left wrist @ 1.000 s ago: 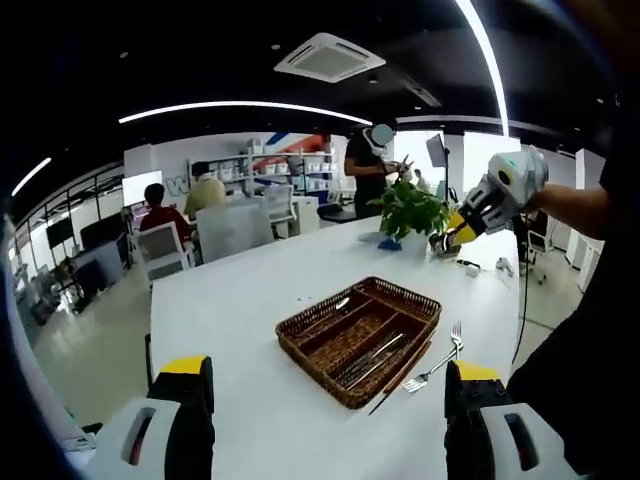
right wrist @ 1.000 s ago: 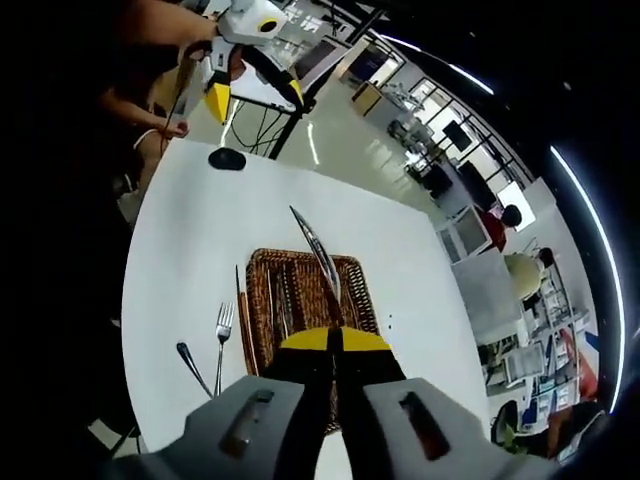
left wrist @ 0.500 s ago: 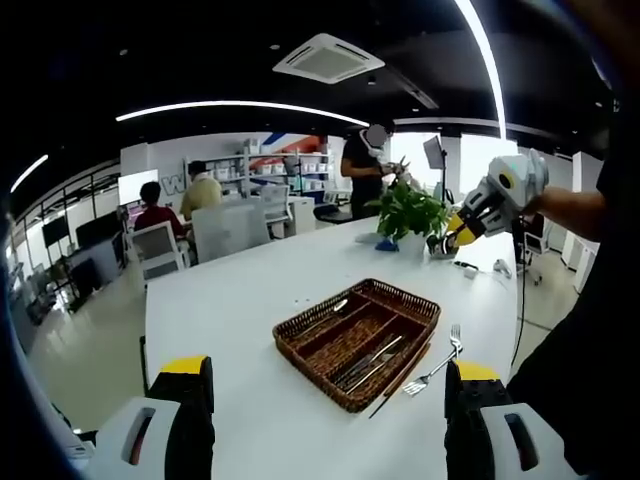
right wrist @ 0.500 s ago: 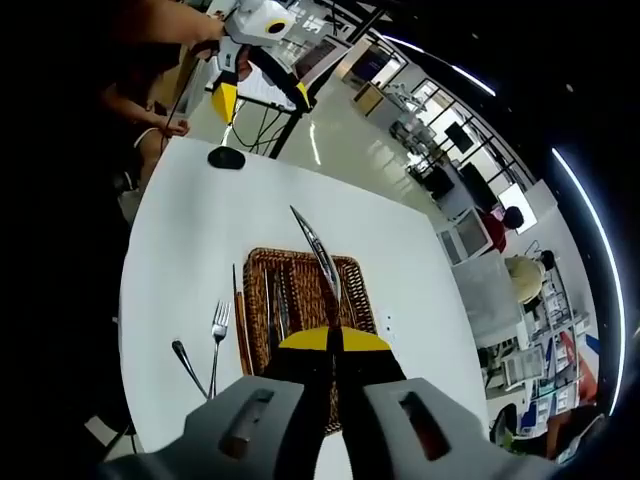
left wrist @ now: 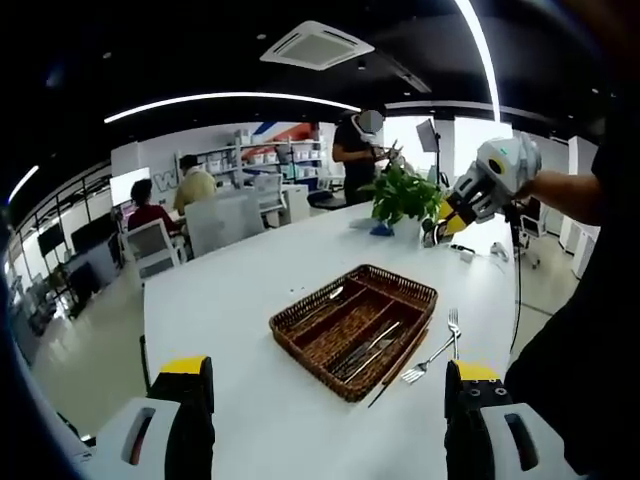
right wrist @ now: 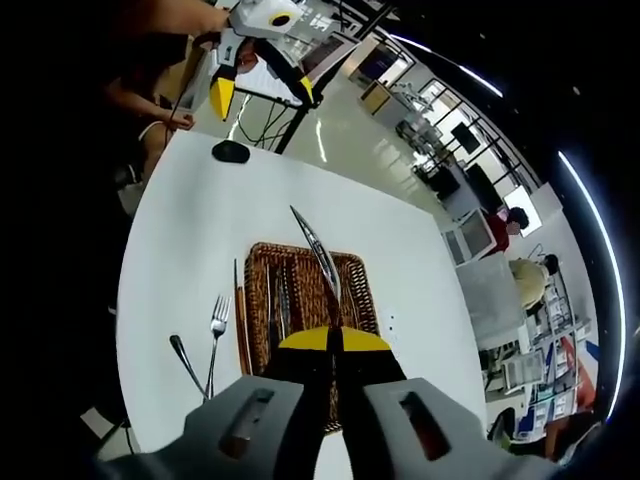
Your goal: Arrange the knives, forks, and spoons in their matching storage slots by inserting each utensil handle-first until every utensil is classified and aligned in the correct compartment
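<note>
A brown wicker tray (left wrist: 300, 325) with lengthwise slots lies on the white table (left wrist: 230, 300), with a few silver utensils (left wrist: 372, 348) in it. A fork (left wrist: 437, 350) and a thin dark stick (left wrist: 400, 362) lie beside its near right edge. My left gripper (left wrist: 325, 420) stands open, well short of the tray. My right gripper (right wrist: 335, 345) is shut on a slim silver knife (right wrist: 318, 258), held high above the tray (right wrist: 355, 290). In the right gripper view a fork (right wrist: 215, 335) and a spoon (right wrist: 185, 362) lie left of the tray. Raised at the upper right is the right gripper (left wrist: 442, 222).
A potted plant (left wrist: 405, 205) stands at the table's far end. A black mouse-like object (right wrist: 230, 150) lies near the far table edge, under the open left gripper (right wrist: 262, 92). People sit and stand among chairs and shelves behind. The table edges drop to the floor.
Both views have shifted a little with the hands. The right gripper keeps the knife above the tray. Nothing on the table has moved.
</note>
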